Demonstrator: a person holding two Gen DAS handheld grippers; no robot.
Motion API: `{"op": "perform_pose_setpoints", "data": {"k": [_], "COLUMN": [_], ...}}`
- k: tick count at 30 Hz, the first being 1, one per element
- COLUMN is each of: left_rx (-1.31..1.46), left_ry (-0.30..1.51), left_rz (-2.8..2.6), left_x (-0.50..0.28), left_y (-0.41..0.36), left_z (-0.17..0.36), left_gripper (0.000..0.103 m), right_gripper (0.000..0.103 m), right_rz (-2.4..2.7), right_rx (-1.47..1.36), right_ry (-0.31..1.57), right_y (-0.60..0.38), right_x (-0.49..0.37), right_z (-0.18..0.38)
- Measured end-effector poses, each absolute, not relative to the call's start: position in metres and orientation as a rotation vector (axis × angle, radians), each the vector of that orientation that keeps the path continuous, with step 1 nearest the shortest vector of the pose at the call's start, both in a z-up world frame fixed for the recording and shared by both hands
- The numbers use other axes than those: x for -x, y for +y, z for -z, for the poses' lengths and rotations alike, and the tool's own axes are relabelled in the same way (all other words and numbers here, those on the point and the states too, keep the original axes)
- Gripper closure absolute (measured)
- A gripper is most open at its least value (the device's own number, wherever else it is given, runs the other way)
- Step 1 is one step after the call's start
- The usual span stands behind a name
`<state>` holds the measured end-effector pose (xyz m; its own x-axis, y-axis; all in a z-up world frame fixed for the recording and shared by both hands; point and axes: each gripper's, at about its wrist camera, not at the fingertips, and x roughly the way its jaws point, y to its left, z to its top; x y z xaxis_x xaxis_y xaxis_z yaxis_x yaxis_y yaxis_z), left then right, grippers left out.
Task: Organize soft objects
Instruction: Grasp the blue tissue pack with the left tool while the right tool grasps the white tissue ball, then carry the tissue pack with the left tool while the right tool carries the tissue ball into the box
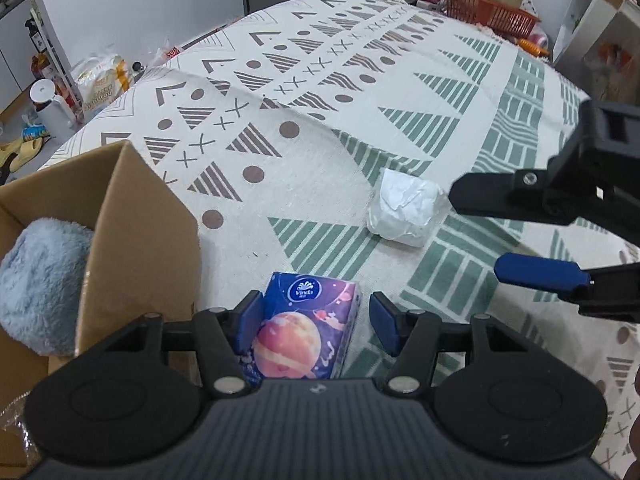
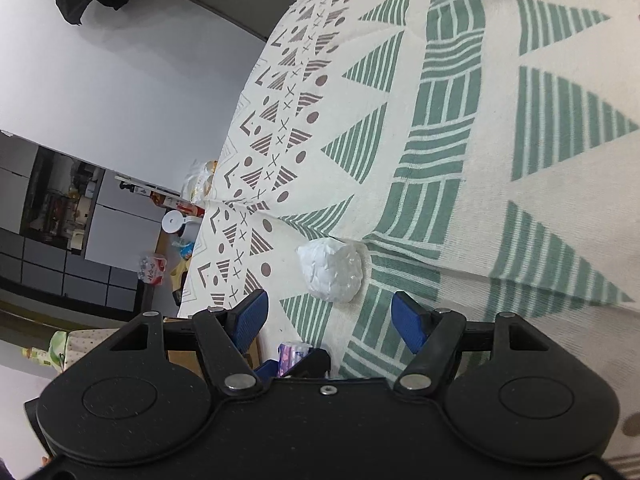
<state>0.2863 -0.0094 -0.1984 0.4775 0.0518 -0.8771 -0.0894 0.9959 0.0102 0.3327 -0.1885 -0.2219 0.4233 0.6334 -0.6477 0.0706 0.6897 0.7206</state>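
left gripper [image 1: 316,320]: fingers part-open astride tissue pack [image 1: 304,328], right pad clear | right gripper [image 2: 331,316]: wide, empty, near white bundle [image 2: 332,270] | towel [image 1: 40,280] in box [image 1: 140,240]

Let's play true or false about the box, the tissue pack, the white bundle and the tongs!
1. A fluffy blue thing sits inside the cardboard box. True.
2. The tissue pack is already in the box. False: it stands on the cloth, between the left tongs.
3. The right tongs are squeezing the white bundle. False: they are open, with the bundle just ahead of them.
4. The white bundle lies on the cloth. True.
5. The box is red plastic. False: it is brown cardboard.
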Motion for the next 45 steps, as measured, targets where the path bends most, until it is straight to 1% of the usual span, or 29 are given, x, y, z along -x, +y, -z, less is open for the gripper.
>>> {"op": "perform_pose_setpoints", "data": {"k": [1,3,7,12,18,19,21,22,29,35,45], "left_rx": [0.031,0.039,0.066,0.141,0.174,0.179,0.193,0.204,0.250,0.259,0.263], "left_ry": [1.072,1.066,1.040,1.019,1.015,1.014,1.014,1.015,1.007,0.968,0.887], "left_rz": [-0.098,-0.104,-0.096,-0.078,-0.045,-0.043,-0.041,-0.040,-0.042,-0.032,0.005], "left_x": [-0.288,-0.290,-0.293,-0.296,-0.295,-0.294,-0.293,-0.293,-0.289,-0.274,-0.243], "left_y": [-0.009,-0.007,-0.004,0.003,0.003,0.004,0.006,0.008,0.018,0.019,0.017], "left_z": [0.200,0.201,0.195,0.191,0.191,0.191,0.191,0.191,0.185,0.169,0.124], "left_gripper": [0.053,0.054,0.062,0.063,0.063,0.063,0.063,0.063,0.063,0.063,0.063], "right_gripper": [0.035,0.036,0.037,0.037,0.041,0.046,0.058,0.068,0.069,0.069,0.069], "right_rz": [-0.398,-0.397,-0.398,-0.398,-0.381,-0.378,-0.378,-0.373,-0.353,-0.348,-0.338], "right_rx": [-0.762,-0.761,-0.763,-0.740,-0.723,-0.722,-0.680,-0.650,-0.615,-0.573,-0.531], "right_ry": [1.094,1.086,1.072,1.053,1.049,1.050,1.051,1.059,1.045,1.020,0.962], "right_y": [-0.188,-0.187,-0.184,-0.180,-0.174,-0.171,-0.165,-0.162,-0.166,-0.164,-0.166], "right_x": [-0.334,-0.337,-0.341,-0.345,-0.349,-0.350,-0.350,-0.349,-0.331,-0.312,-0.277], "right_z": [0.224,0.227,0.231,0.233,0.236,0.237,0.238,0.239,0.217,0.199,0.161]}}
